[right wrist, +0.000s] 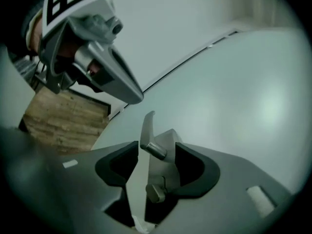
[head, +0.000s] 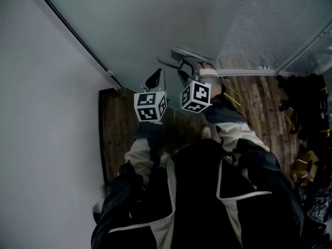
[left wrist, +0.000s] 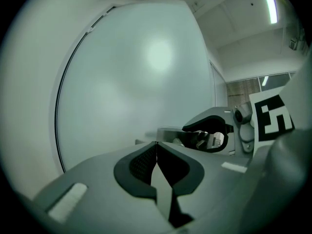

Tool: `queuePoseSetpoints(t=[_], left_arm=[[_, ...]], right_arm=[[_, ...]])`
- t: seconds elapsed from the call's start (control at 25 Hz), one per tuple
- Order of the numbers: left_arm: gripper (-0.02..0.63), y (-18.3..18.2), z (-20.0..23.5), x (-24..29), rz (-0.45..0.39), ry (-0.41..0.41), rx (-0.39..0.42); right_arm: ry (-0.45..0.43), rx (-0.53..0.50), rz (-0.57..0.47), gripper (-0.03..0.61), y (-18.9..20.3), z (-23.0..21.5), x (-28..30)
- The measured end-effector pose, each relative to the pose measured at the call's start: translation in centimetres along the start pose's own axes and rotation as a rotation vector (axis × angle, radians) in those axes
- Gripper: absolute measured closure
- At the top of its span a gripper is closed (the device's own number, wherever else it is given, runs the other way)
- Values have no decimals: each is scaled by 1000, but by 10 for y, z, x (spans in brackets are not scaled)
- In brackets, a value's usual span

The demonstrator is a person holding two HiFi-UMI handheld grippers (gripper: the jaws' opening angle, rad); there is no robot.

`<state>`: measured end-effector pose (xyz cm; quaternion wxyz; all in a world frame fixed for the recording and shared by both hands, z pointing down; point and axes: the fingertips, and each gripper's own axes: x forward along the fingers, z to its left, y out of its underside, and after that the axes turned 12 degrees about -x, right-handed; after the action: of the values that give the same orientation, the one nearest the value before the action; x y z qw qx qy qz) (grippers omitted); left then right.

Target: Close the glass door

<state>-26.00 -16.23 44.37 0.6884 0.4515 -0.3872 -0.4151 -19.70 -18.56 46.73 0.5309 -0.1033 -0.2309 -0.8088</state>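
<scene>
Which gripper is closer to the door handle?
Right. The right gripper has the door handle between its open jaws; the left gripper hangs beside, shut, off it.

The door [head: 145, 25] is pale grey-green glass edged by a thin black strip, its handle [right wrist: 147, 126] is silvery metal, and the floor [head: 259, 102] is brown wood planks. The left tongs [left wrist: 156, 147] and right tongs [right wrist: 156, 144] are grey with black pads [left wrist: 139, 165]. Their cubes [head: 150, 106] bear black-and-white square markers.

Wood-plank floor [head: 259, 108] carries a heap of dark clutter [head: 306, 100] along its right edge, a brown box [head: 305, 166] just beside.
</scene>
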Motion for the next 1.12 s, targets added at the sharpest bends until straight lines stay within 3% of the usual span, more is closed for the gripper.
queuePoseSetpoints(t=[0.2,0.4,0.68,1.12], left_arm=[[612,-2,-2,1,-2,16,0],[612,-2,1,3,-2,18,2],[612,0,3,5,3,27,11],[612,-17,-11,15,-8,93,-85]], right_arm=[[-1,-231,43,358,-11,8,15],[31,-364,93,455,-9,17,24],[39,-360,110,453,-5,18,31],[63,-371,137,451,20,-3,52]])
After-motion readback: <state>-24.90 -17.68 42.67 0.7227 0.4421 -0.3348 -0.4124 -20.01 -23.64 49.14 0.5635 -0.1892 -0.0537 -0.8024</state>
